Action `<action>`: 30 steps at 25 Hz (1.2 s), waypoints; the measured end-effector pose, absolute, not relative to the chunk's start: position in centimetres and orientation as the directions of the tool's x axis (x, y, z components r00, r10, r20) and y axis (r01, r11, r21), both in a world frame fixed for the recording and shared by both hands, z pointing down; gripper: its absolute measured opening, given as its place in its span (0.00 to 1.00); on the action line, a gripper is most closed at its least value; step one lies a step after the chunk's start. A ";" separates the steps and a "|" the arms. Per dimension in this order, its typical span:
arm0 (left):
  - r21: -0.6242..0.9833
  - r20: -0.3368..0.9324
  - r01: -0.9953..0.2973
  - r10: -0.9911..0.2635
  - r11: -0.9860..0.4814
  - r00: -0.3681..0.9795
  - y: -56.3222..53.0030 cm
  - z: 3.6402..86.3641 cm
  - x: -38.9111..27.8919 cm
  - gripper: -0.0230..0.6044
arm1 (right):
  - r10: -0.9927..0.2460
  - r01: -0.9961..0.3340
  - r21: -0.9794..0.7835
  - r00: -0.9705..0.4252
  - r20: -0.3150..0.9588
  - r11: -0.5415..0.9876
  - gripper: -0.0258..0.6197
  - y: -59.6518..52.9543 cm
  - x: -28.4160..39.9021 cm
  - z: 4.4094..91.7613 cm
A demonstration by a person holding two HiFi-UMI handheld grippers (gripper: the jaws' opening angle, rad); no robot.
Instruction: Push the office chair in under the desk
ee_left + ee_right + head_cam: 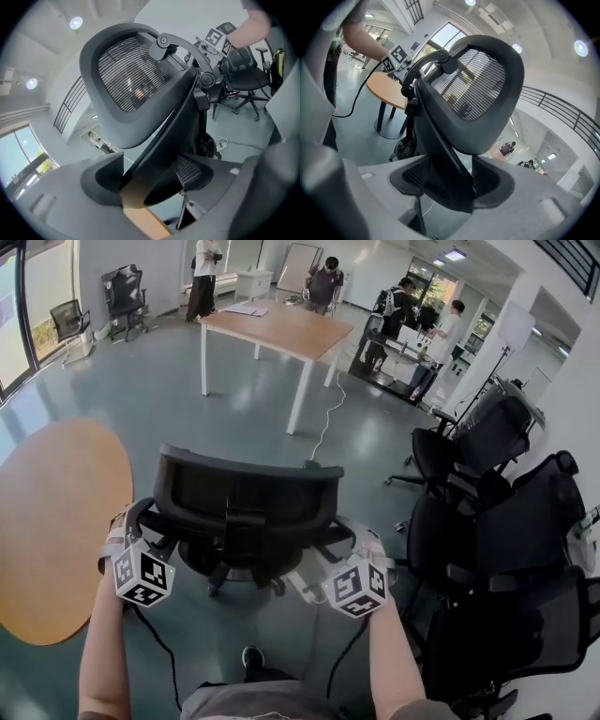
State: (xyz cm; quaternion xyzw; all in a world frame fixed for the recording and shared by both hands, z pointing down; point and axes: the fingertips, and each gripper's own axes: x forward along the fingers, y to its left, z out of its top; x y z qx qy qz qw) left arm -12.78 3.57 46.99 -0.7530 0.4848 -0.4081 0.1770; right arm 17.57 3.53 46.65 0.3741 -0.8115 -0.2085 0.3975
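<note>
Chair (246,493) stands on the open floor with its back toward me, well apart from the desk (277,329) at the far side. Left gripper (152,178) and right gripper (452,180) each clamp a black side strut of the chair, jaws wide around it.

Judgement: transit step, most of the run left. Push evenly with both hands so the castors don't yaw. Aim the seat between the white legs on the desk's near edge. A white cable (328,418) trails on the floor from that edge and could snag a castor, so steer clear. Keep between table (56,521) at left and spare chairs (497,521) at right.

Writing: none legible. Cubes (142,575) carry only square markers, and no brand shows on the chair.
</note>
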 end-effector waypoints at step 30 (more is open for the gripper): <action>-0.661 0.485 -0.547 -0.849 -0.513 0.210 -30.0 47.5 -13.6 0.60 | -0.784 -0.451 0.642 -0.376 0.493 0.620 0.46 -29.8 16.8 47.1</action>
